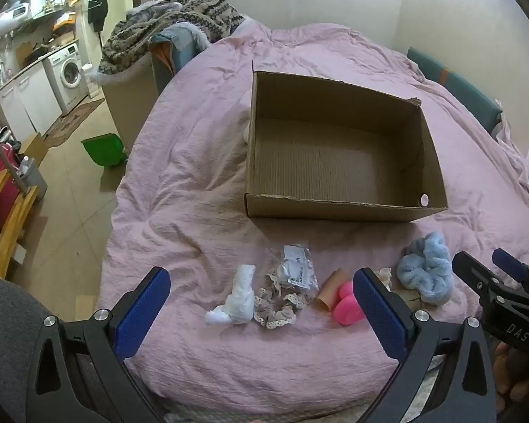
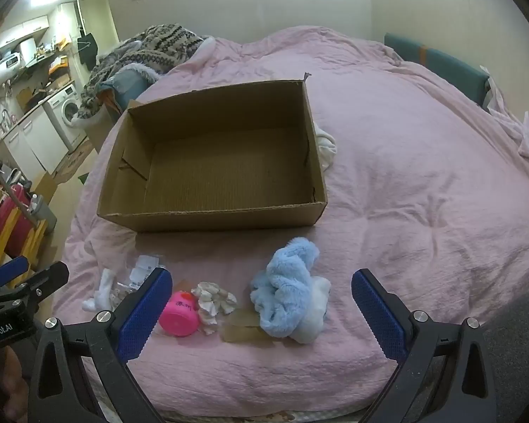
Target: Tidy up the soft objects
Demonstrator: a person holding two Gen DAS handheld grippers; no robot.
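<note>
Nothing is held: the left gripper and right gripper are both spread wide above a row of soft items on the pink bedspread. A first pick is judged pending. One blue fluffy scrunchie, one white sock, one lace scrunchie are counted. Beyond, one cardboard box sits empty.

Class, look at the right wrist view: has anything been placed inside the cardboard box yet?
No. The cardboard box shows only its bare corrugated floor, while the blue fluffy item lies on the bedspread before it.
</note>
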